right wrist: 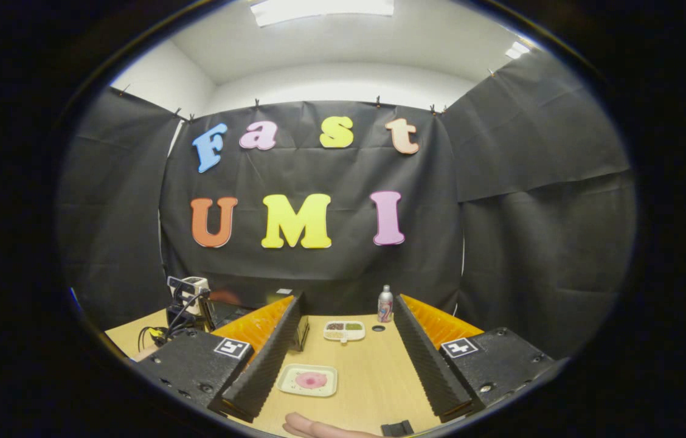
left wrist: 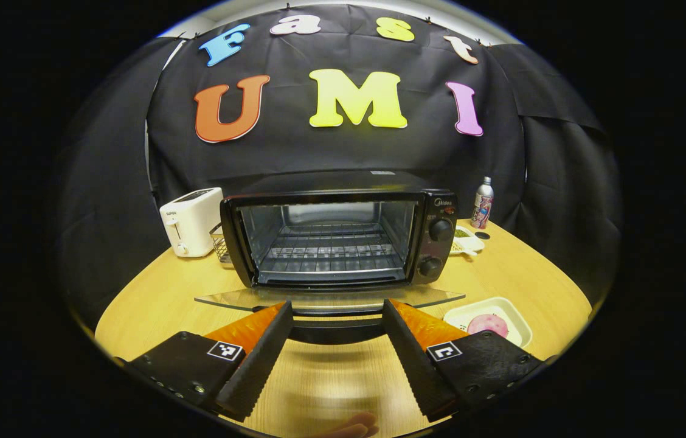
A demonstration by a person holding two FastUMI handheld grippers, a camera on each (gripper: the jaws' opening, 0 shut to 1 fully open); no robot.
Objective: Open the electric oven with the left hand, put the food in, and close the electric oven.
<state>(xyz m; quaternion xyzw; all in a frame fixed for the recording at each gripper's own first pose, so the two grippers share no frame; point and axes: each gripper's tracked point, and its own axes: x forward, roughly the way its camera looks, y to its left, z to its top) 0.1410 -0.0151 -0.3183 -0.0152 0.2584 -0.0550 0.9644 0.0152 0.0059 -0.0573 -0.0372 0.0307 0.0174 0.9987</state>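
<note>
Wooden table (left wrist: 501,274): oven (left wrist: 337,234) door down; left claw (left wrist: 337,316) wide, empty; right claw (right wrist: 346,328) wide, empty.

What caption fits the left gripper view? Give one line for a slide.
Open left gripper faces the electric oven, its glass door folded down; pink food waits on a tray.

The black electric oven (left wrist: 337,234) stands open, glass door (left wrist: 328,298) folded flat. A pink doughnut (left wrist: 488,324) sits in a pale tray (left wrist: 519,325) beside it
</note>
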